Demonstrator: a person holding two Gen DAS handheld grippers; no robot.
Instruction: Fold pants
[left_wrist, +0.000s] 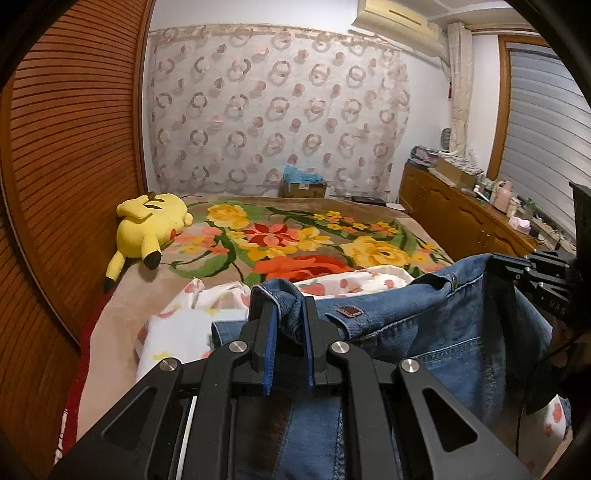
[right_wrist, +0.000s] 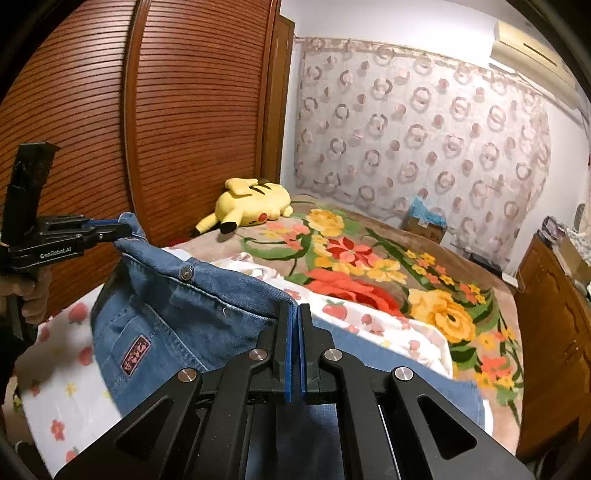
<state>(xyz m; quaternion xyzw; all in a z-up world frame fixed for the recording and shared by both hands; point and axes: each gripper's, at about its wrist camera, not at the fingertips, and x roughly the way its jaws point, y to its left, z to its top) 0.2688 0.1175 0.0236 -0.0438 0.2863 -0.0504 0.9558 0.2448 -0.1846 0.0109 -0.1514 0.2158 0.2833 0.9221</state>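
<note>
Over the flowered bed (left_wrist: 369, 254), blue denim pants (left_wrist: 443, 317) hang stretched by the waistband between two grippers. Left gripper (left_wrist: 290, 314) pinches a bunched corner; right gripper (right_wrist: 295, 317), pads nearly together, clamps the opposite edge. Yellow plush toy (left_wrist: 147, 225) beside wardrobe.

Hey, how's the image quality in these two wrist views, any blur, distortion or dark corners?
Left wrist view: strong fisheye bending of the slatted wardrobe, black corner vignette, the jeans and left tongs sharp. Right wrist view: same bending and vignette, slight blur on the strawberry sheet at lower left, right tongs sharp.
</note>
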